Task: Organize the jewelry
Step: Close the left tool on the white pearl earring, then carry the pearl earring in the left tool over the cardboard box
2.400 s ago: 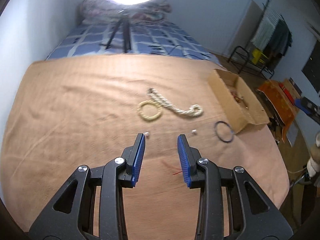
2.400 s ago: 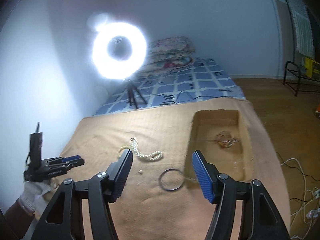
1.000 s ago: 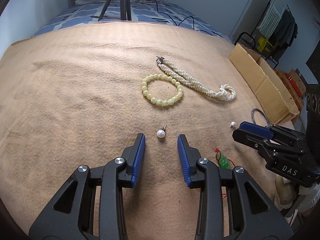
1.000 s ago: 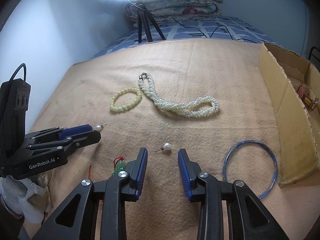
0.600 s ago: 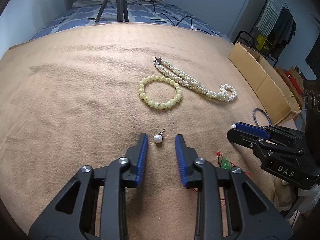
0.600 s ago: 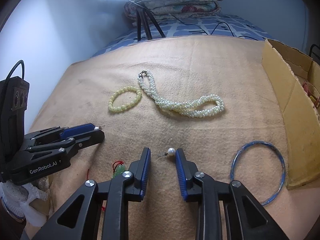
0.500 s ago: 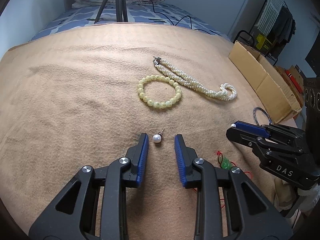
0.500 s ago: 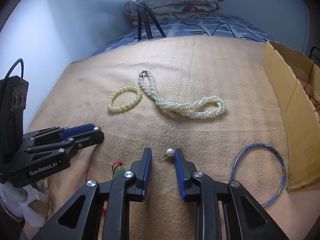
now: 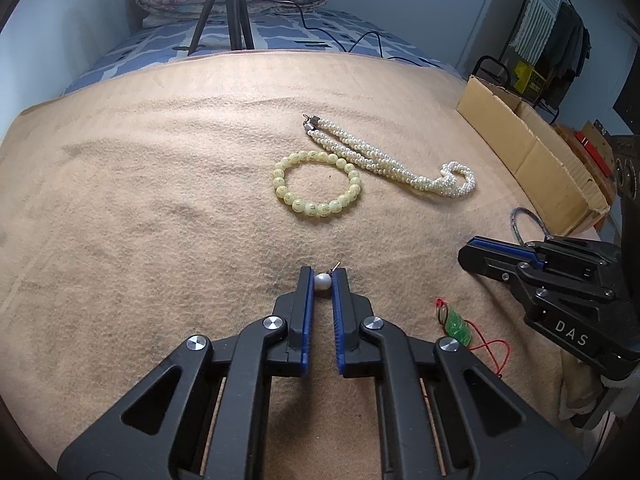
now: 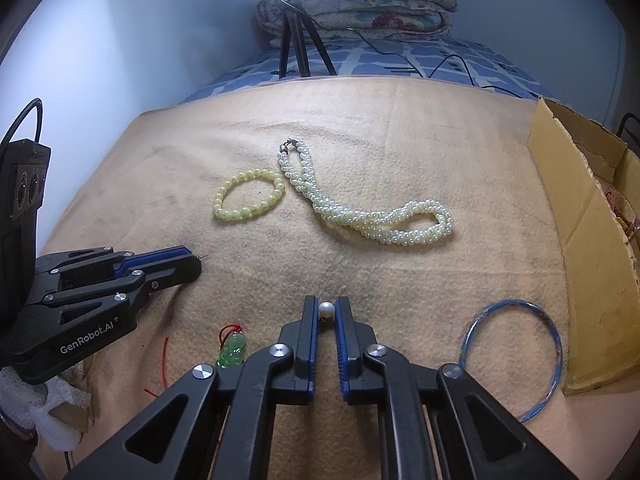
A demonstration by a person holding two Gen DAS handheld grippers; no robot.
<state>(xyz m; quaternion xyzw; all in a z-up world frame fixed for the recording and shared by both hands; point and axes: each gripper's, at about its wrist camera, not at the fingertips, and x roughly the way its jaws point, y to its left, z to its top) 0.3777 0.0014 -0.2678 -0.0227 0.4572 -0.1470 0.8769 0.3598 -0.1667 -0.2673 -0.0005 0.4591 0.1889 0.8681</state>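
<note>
My left gripper (image 9: 322, 277) is shut on a pearl earring (image 9: 322, 281) at the blanket's surface; its pin sticks out past the tips. My right gripper (image 10: 326, 307) is shut on a second pearl earring (image 10: 327, 309). Each gripper shows in the other's view: the right one (image 9: 472, 245) and the left one (image 10: 192, 261). A yellow bead bracelet (image 9: 316, 211) (image 10: 224, 211) and a twisted pearl necklace (image 9: 394, 170) (image 10: 368, 222) lie further out. A blue bangle (image 10: 552, 344) (image 9: 518, 216) lies beside a cardboard box (image 10: 576, 240) (image 9: 532, 156). A green pendant on red cord (image 9: 456, 322) (image 10: 232, 350) lies between the grippers.
An orange-tan blanket (image 9: 140, 200) covers the bed. A tripod (image 9: 228, 8) and folded quilts (image 10: 360, 0) stand at the far end. A clothes rack (image 9: 544, 48) stands beyond the box. Some jewelry (image 10: 620, 208) lies inside the box.
Both grippers have come down over the two pearl earrings and closed on them; each pair of jaws narrowed from wide open to gripping a pearl.
</note>
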